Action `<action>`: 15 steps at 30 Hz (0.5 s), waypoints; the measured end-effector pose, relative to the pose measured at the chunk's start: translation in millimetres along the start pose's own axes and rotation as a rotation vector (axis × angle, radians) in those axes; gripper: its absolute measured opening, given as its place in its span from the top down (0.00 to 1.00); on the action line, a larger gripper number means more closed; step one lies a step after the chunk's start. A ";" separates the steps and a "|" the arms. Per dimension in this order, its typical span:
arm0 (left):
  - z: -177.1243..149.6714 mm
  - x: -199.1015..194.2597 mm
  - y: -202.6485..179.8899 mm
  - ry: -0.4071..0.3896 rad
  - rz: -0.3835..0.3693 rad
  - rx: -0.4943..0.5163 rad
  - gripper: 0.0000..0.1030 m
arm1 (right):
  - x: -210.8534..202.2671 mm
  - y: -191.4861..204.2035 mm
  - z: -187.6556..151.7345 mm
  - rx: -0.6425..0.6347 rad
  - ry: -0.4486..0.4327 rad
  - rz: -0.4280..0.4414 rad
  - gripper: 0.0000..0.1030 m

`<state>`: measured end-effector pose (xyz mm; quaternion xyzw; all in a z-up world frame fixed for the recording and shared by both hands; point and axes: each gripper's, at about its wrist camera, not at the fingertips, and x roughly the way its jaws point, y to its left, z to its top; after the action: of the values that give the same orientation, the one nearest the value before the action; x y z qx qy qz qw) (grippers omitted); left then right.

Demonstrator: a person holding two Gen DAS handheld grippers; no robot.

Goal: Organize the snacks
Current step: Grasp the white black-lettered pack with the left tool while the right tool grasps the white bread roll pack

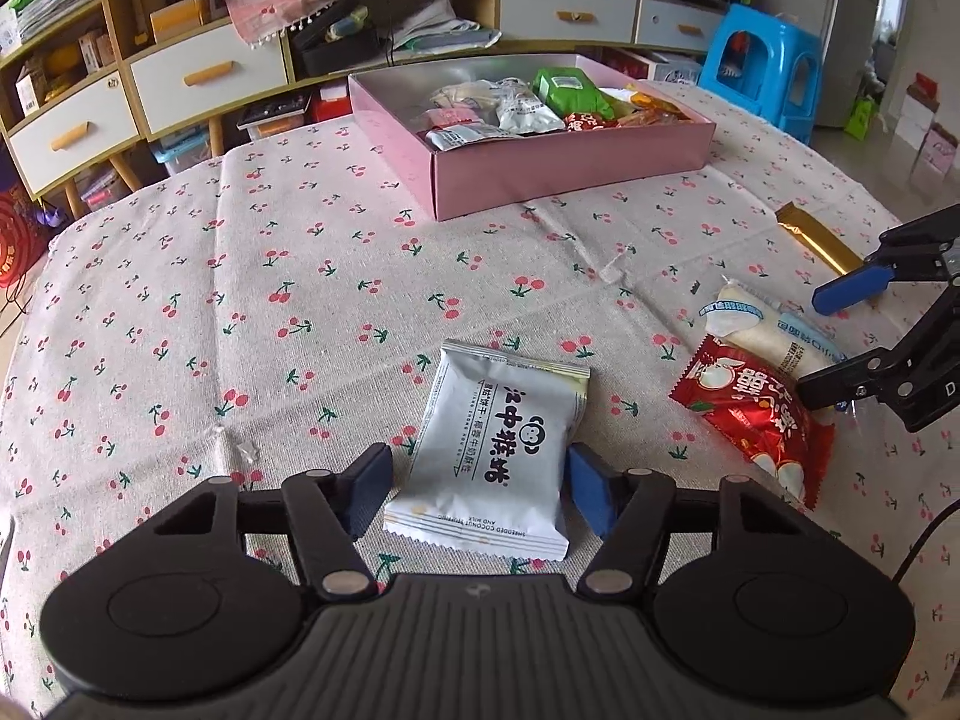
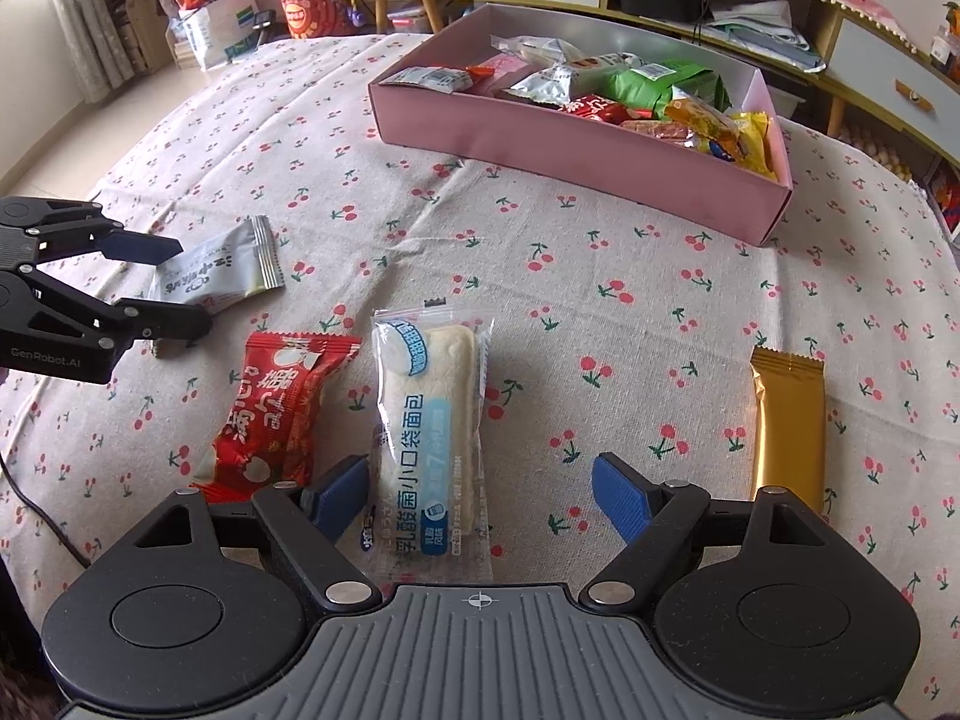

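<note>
Four wrapped snacks are lying loose on the cherry-print tablecloth, while the rest are sitting piled in the pink box at the far side of the table. The left gripper is hanging low over the grey-white biscuit packet, its blue pads spread wide and flanking the packet's near end without pressing on it. The right gripper is likewise standing released, its jaws parted on either side of the clear-wrapped bread; the left pad is sitting just beside the wrapper's edge and the right pad is standing well clear of it. The red packet is lying just to the left of the bread, its edge touching or nearly touching the wrapper. The gold bar is resting apart on the right side of the cloth. In the right wrist view, the left gripper is showing at the left edge, poised over the biscuit packet.
</note>
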<state>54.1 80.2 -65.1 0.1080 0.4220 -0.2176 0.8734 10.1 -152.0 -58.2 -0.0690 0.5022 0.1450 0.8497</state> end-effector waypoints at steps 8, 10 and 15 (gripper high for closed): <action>1.9 -0.3 -3.1 -0.001 0.007 -0.001 0.50 | -1.4 10.1 0.9 -0.046 -0.018 0.011 0.25; 2.6 -0.4 -3.1 -0.005 0.019 -0.003 0.50 | -0.9 9.4 1.6 -0.046 -0.020 0.007 0.32; 5.7 -1.6 -0.7 -0.011 0.050 -0.030 0.52 | 0.1 7.0 2.7 -0.046 -0.026 0.004 0.56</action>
<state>56.9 77.9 -60.3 0.1041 0.4176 -0.1897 0.8825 10.1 -144.7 -56.8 -0.0859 0.4877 0.1591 0.8541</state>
